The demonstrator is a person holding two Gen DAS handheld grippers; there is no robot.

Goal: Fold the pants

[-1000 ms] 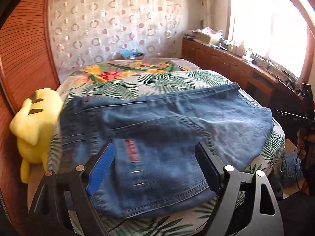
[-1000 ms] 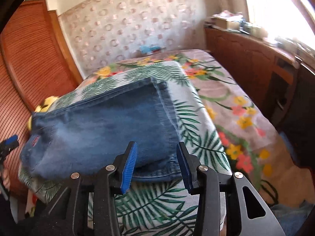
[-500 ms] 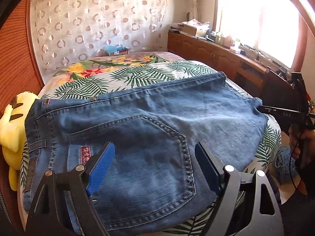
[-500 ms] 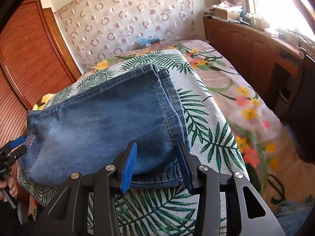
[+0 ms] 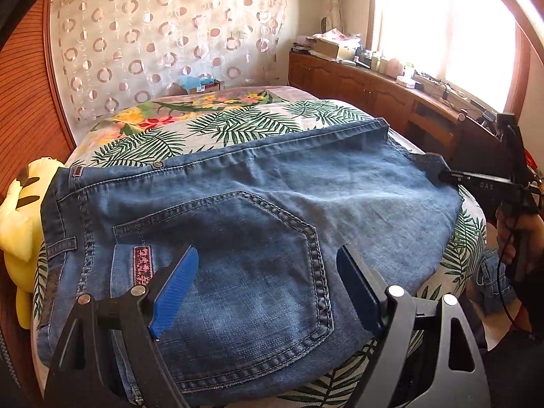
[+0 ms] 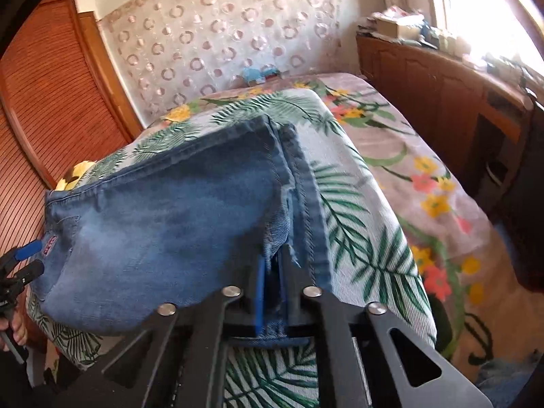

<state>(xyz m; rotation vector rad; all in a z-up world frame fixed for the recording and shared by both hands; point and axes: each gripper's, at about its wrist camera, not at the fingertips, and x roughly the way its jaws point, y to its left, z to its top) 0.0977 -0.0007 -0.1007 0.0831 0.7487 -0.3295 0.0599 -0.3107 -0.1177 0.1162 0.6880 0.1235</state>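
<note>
Folded blue jeans (image 5: 258, 224) lie across the palm-leaf bedspread (image 5: 238, 125), back pocket up. My left gripper (image 5: 268, 289) stands open over the pocket at the waist end, with nothing pinched between its pads. My right gripper (image 6: 273, 272) is shut on the jeans (image 6: 176, 217) at the frayed hem end, a fold of denim squeezed between its blue pads. In the left wrist view the right gripper (image 5: 445, 176) shows at the jeans' right edge, held by a hand (image 5: 510, 234). The left gripper (image 6: 29, 258) peeks in at the left edge of the right wrist view.
A yellow plush toy (image 5: 20, 224) sits at the bed's left side by a wooden slatted wardrobe (image 6: 37, 119). A wooden cabinet (image 5: 374, 91) with clutter runs under the bright window on the right. A floral sheet (image 6: 408, 156) covers the bed's right part.
My right gripper's jaws have closed onto the jeans' hem end. My left gripper shifted over the back pocket early on, then held still, staying open.
</note>
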